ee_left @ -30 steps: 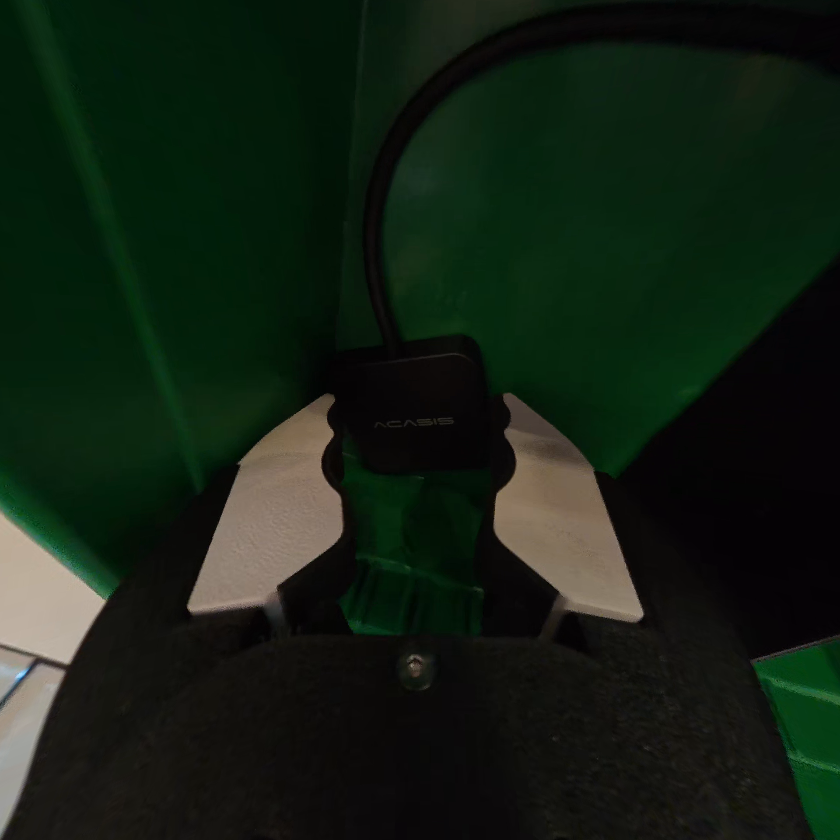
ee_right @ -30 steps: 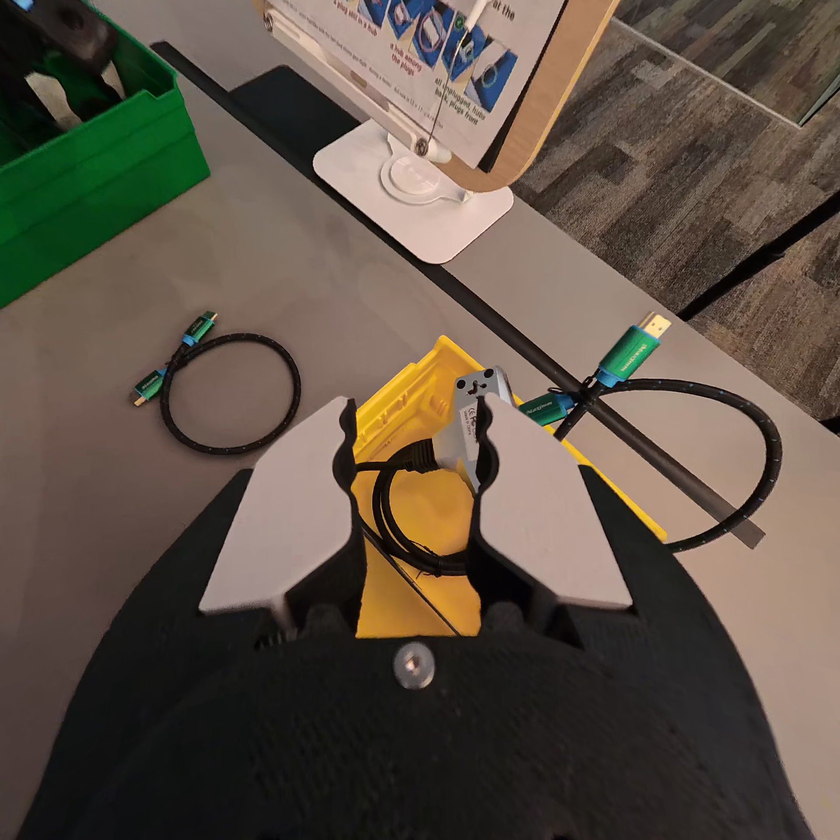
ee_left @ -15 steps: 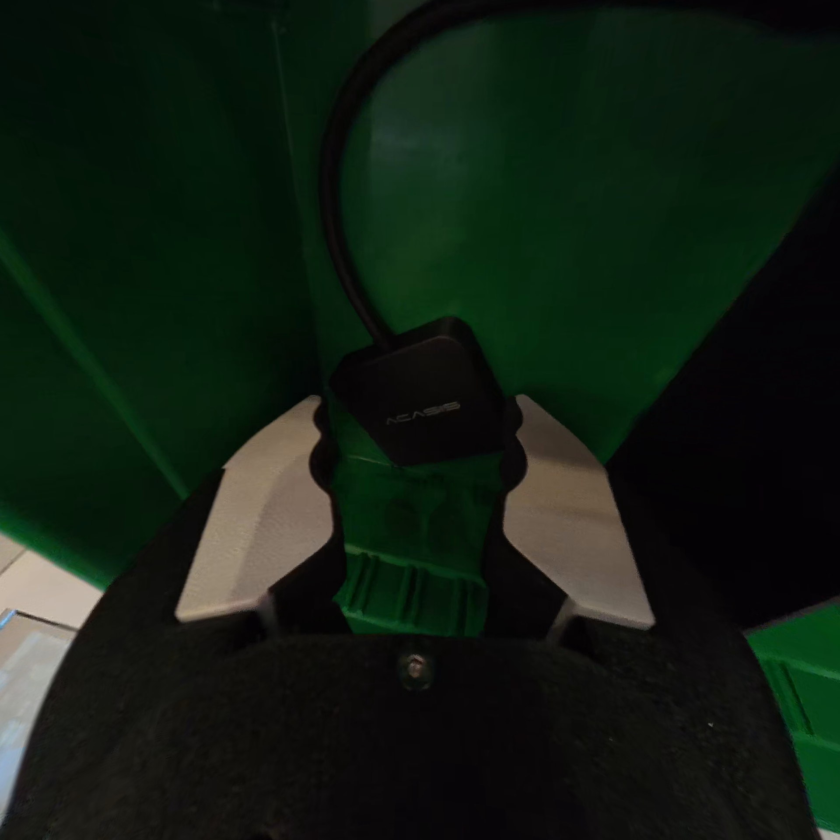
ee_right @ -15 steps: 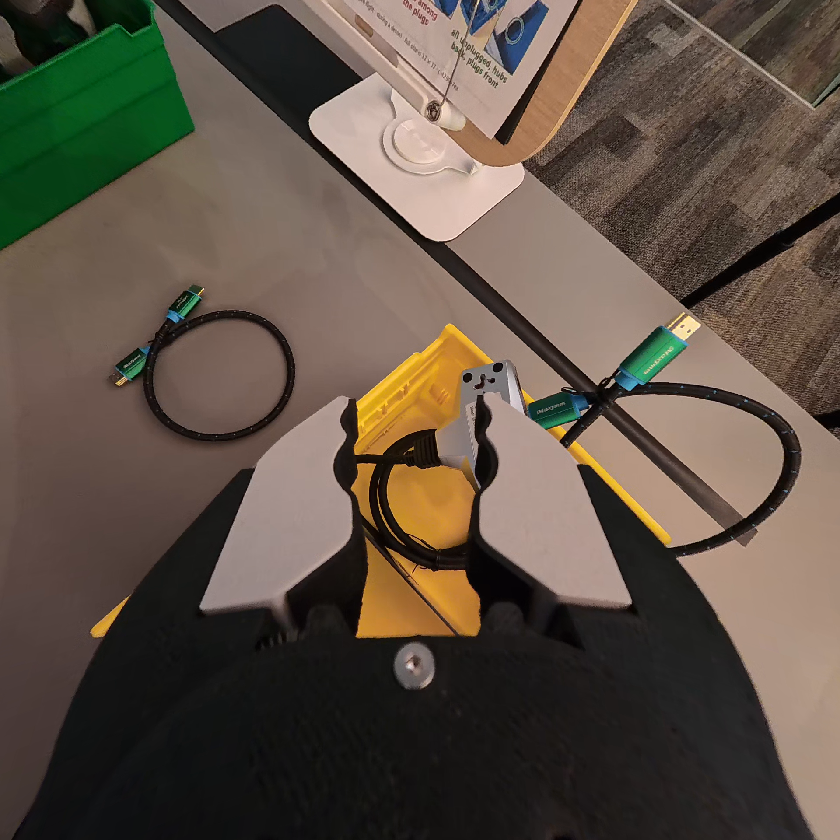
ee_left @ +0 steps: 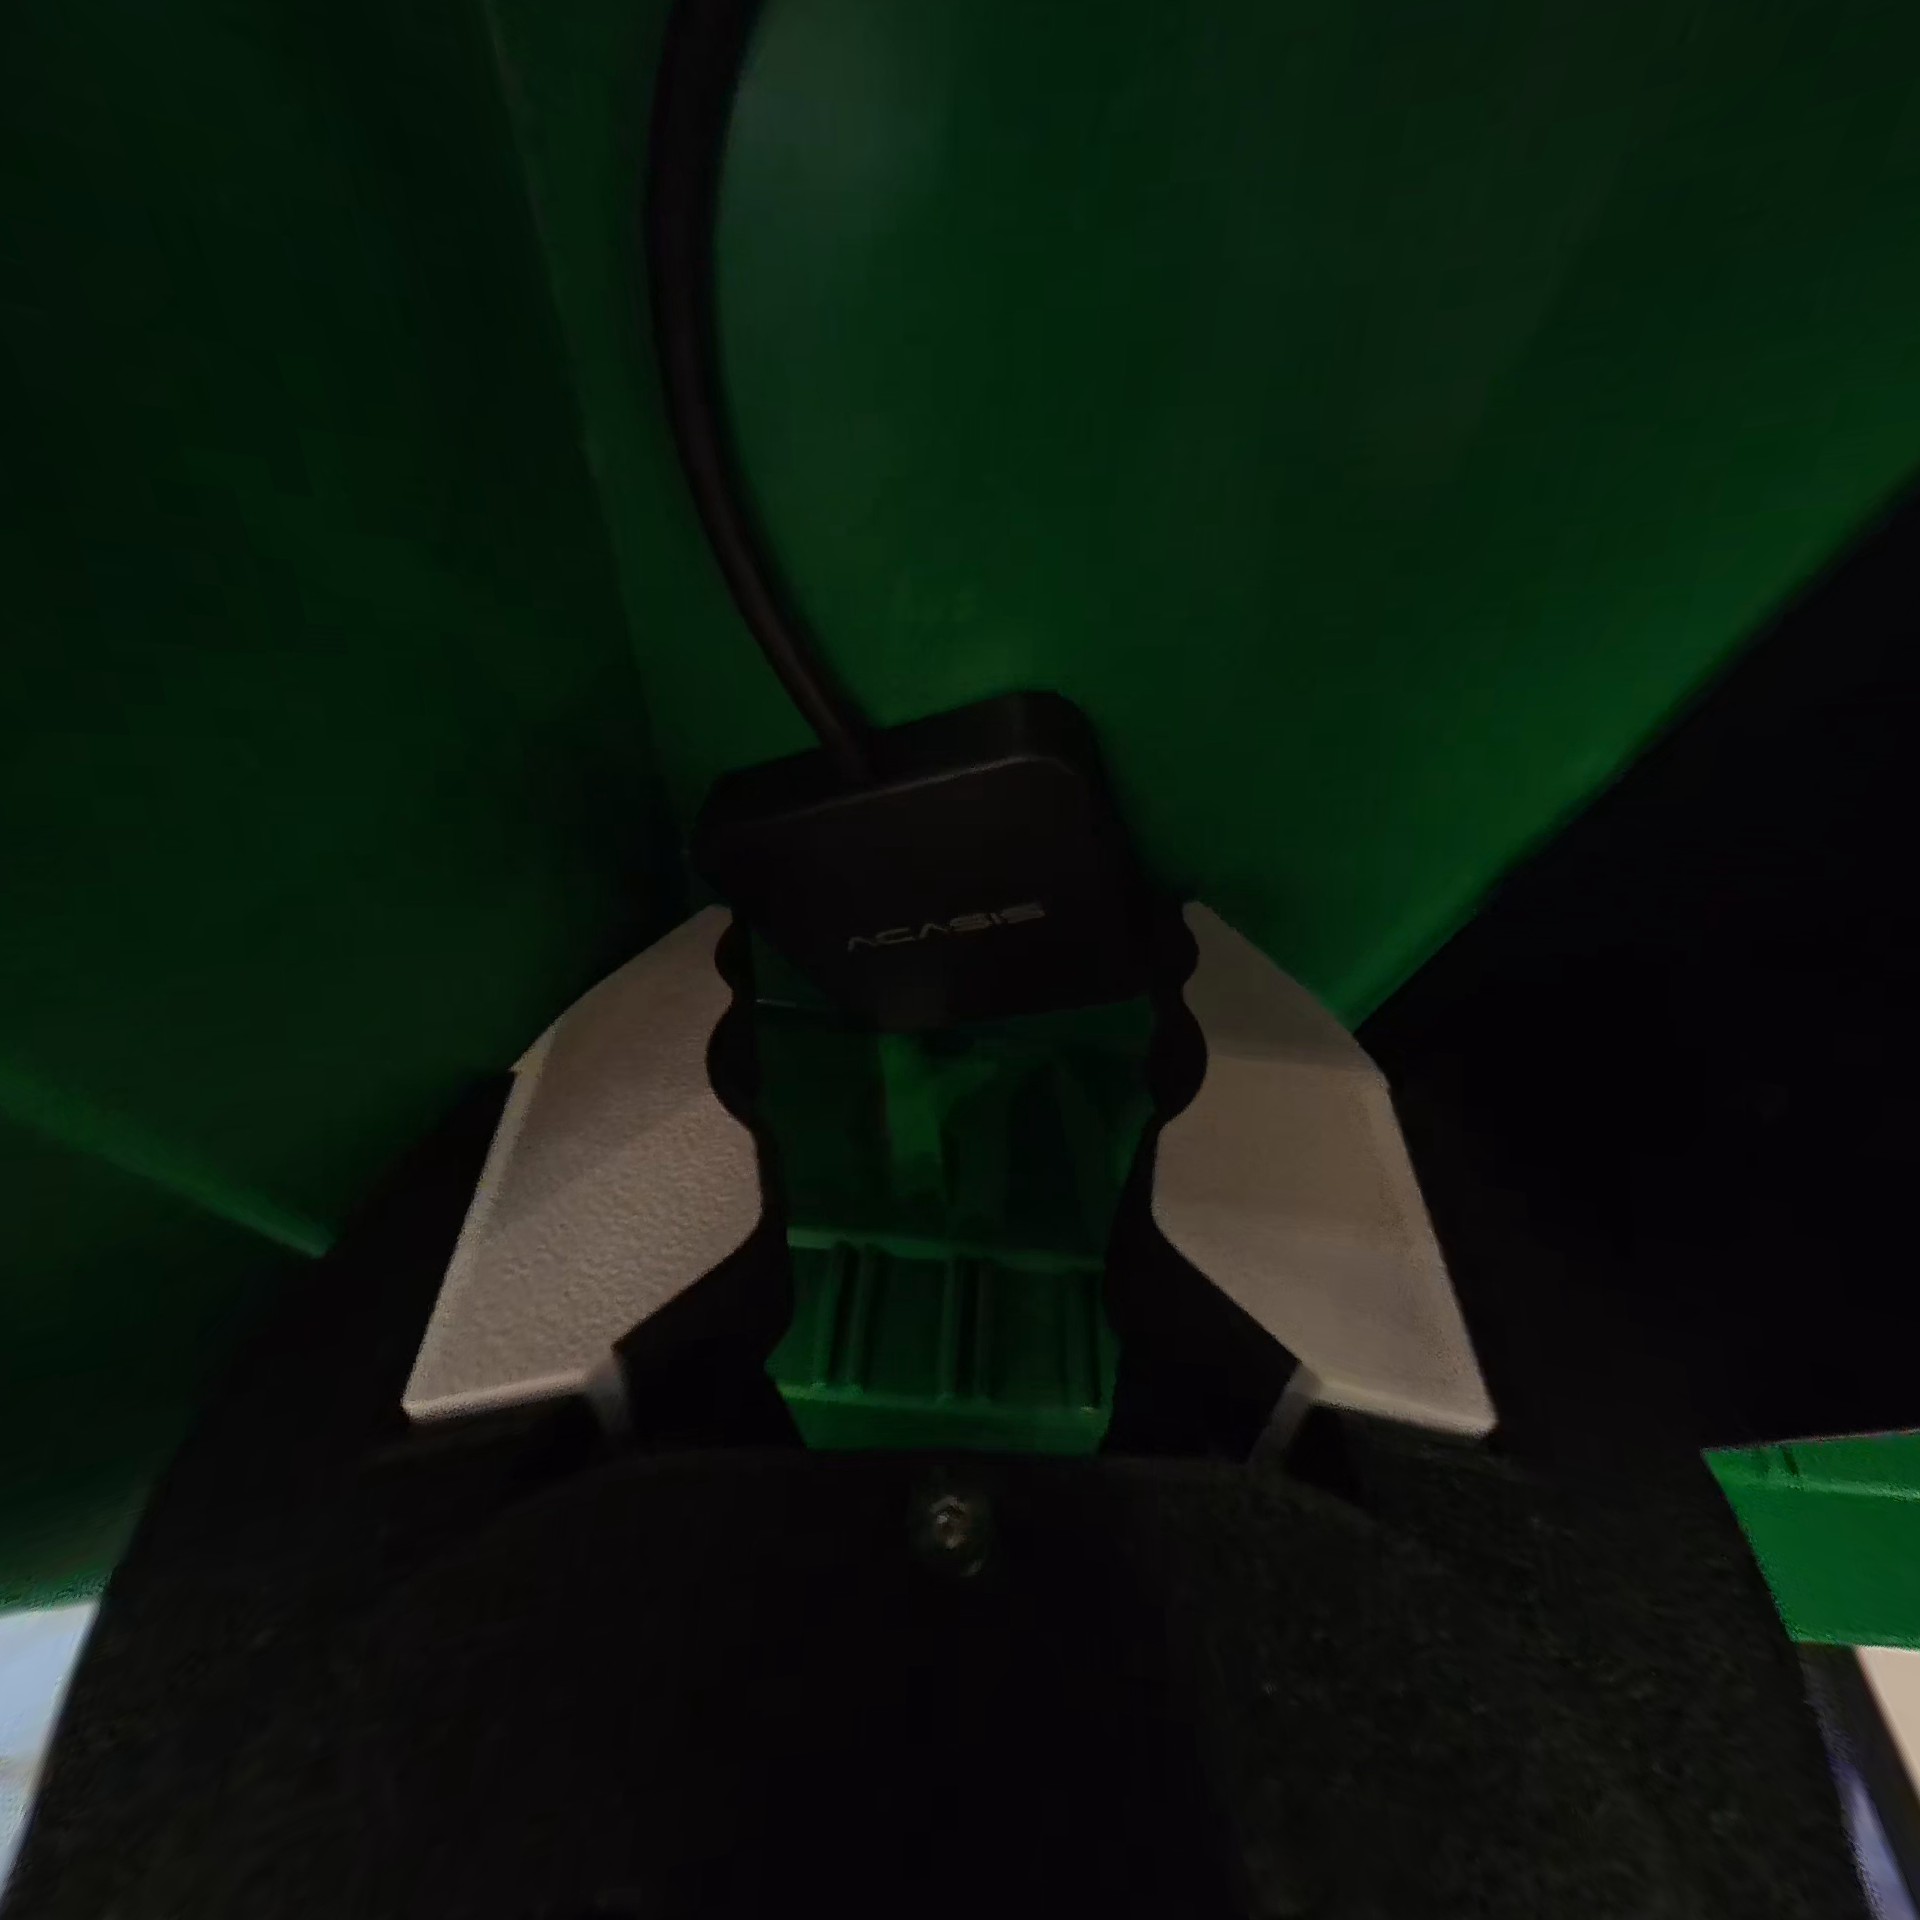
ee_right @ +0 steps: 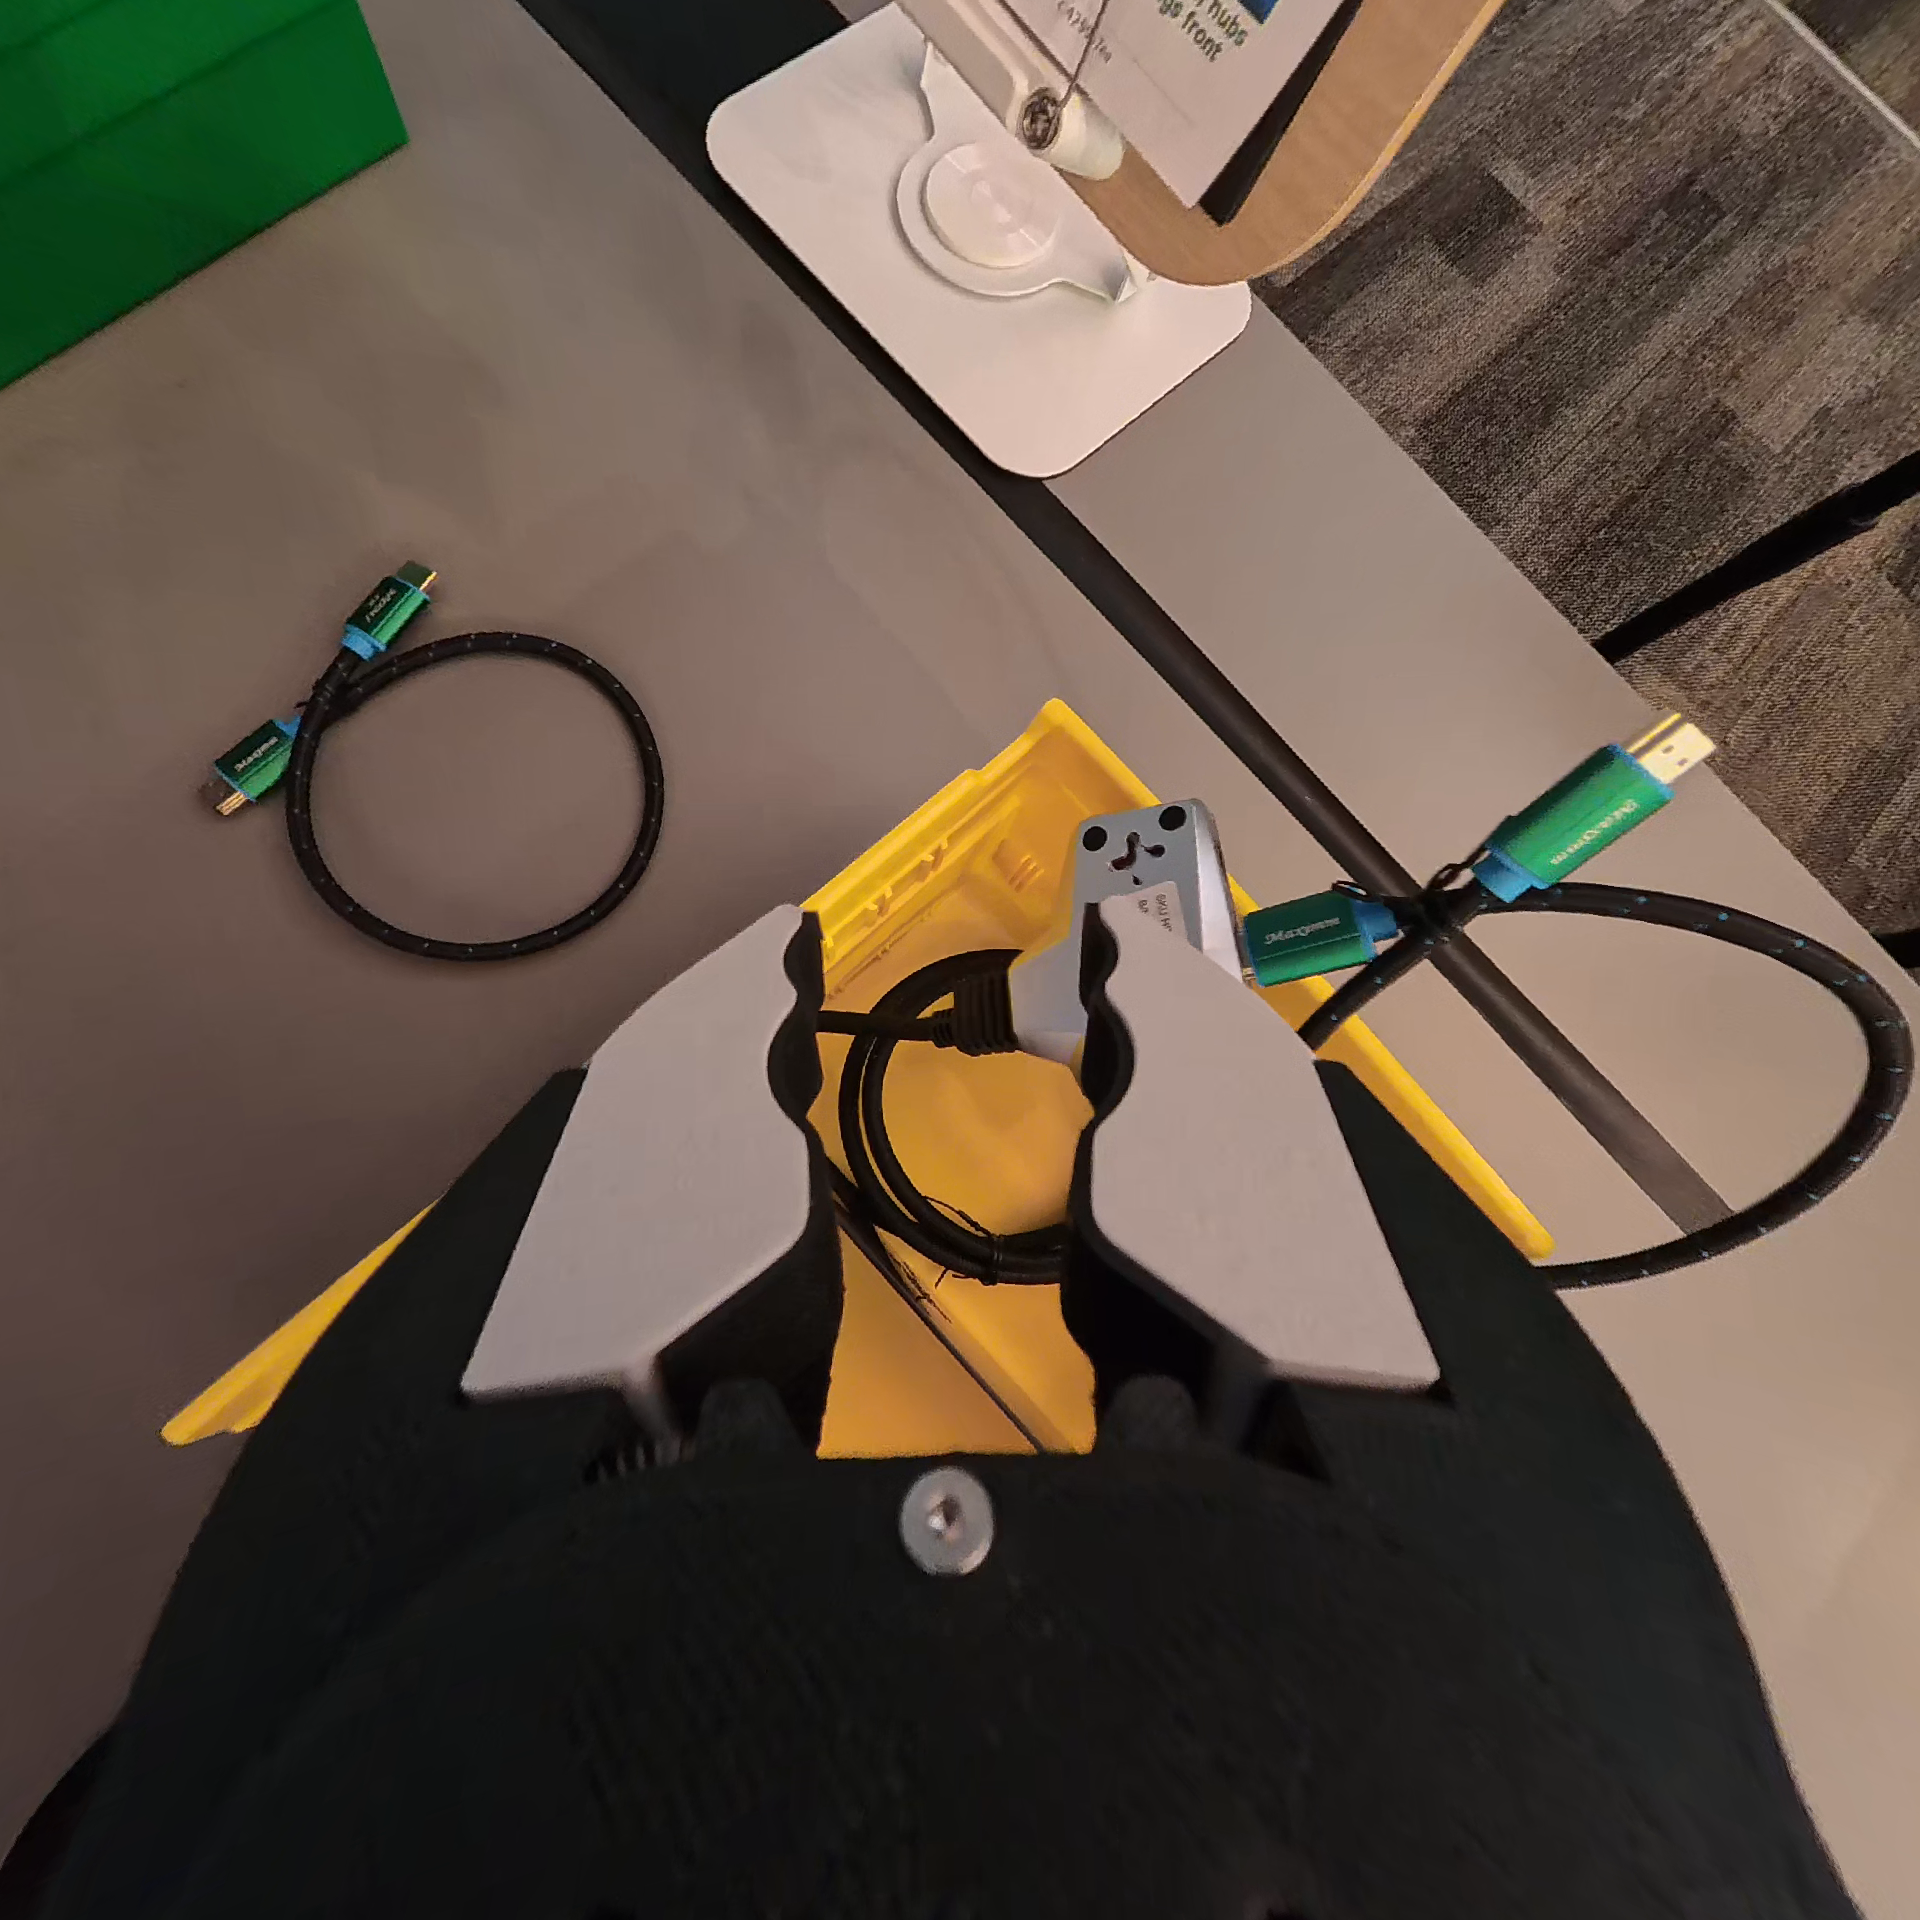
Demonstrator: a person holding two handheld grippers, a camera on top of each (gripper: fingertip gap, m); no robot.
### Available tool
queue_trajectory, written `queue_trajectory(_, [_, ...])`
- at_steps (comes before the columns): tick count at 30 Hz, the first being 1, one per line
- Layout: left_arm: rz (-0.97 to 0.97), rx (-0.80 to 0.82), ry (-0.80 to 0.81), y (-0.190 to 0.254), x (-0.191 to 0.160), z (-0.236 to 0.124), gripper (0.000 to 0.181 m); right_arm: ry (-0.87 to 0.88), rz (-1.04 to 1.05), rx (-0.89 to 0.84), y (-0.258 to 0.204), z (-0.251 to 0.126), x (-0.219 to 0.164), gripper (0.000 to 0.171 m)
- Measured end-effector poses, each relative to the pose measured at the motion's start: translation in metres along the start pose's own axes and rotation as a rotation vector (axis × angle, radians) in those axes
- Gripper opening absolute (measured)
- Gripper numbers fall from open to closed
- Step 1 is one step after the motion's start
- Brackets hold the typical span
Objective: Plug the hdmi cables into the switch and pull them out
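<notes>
Left gripper (ee_left: 951,997): fingers pinching a black hub (ee_left: 914,883) inside the green bin (ee_left: 1247,416), its cord running away from the fingertips. Right gripper (ee_right: 940,977): fingers spread, hovering over the yellow tray (ee_right: 1382,1081); silver switch (ee_right: 1148,883) lying beside the right fingertip, one cable (ee_right: 1311,935) plugged in.

Switch (ee_right: 1153,894) in bin (ee_right: 1403,1122); 1 cable (ee_right: 468,790) left, another (ee_right: 1766,1143) right.

two hdmi cables (ee_right: 473,795) (ee_right: 1621,1049), two hubs (ee_right: 1143,914) (ee_left: 914,883), two bins (ee_right: 1039,1122) (ee_left: 1195,416).
</notes>
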State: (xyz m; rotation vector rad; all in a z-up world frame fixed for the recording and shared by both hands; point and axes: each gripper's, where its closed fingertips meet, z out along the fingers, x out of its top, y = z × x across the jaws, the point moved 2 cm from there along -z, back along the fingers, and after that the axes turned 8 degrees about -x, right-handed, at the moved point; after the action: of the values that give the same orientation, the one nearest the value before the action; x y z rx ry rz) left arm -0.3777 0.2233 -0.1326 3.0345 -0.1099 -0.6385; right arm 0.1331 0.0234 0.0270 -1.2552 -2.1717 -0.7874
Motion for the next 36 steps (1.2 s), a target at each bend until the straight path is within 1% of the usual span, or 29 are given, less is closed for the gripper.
queue_trajectory(4, [0.070,0.047,-0.060,-0.002,-0.004,0.001,0.073,-0.007,-0.014,-0.001,-0.002,0.001,0.000,0.049])
queue_trajectory(9, [0.037,0.074,-0.065,-0.005,-0.009,0.000,0.071,0.003,-0.008,0.000,0.000,-0.001,0.000,0.048])
queue_trajectory(13, [0.008,0.116,-0.058,-0.007,-0.015,-0.009,0.067,0.007,-0.005,0.001,0.001,-0.002,0.000,0.048])
queue_trajectory(19, [-0.033,0.203,-0.016,-0.005,-0.025,-0.045,0.065,0.009,-0.022,0.010,-0.003,-0.003,0.001,0.048])
queue_trajectory(25, [-0.053,0.352,0.006,0.004,-0.037,-0.107,0.062,0.058,-0.036,0.015,-0.008,-0.007,0.011,0.048])
queue_trajectory(26, [-0.046,0.380,0.009,0.008,-0.039,-0.120,0.018,0.068,-0.042,0.017,-0.010,-0.008,0.013,0.048])
queue_trajectory(27, [-0.039,0.478,0.030,0.004,-0.039,-0.137,0.000,0.078,-0.049,0.020,-0.012,-0.008,0.015,0.048])
queue_trajectory(28, [-0.023,0.503,0.060,0.008,-0.037,-0.149,0.000,0.086,-0.058,0.030,-0.015,-0.008,0.017,0.048])
queue_trajectory(29, [-0.030,0.471,0.094,0.015,-0.033,-0.153,0.000,0.087,-0.066,0.045,-0.019,-0.007,0.018,0.048])
queue_trajectory(30, [-0.052,0.429,0.106,0.021,-0.031,-0.154,0.000,0.081,-0.074,0.056,-0.022,-0.007,0.017,0.048])
queue_trajectory(32, [-0.100,0.452,0.090,0.019,-0.032,-0.151,0.000,0.065,-0.082,0.049,-0.022,-0.005,0.014,0.048])
queue_trajectory(36, [-0.215,0.356,0.161,0.017,-0.023,-0.120,0.001,0.073,-0.079,0.060,-0.022,-0.007,0.014,0.048])
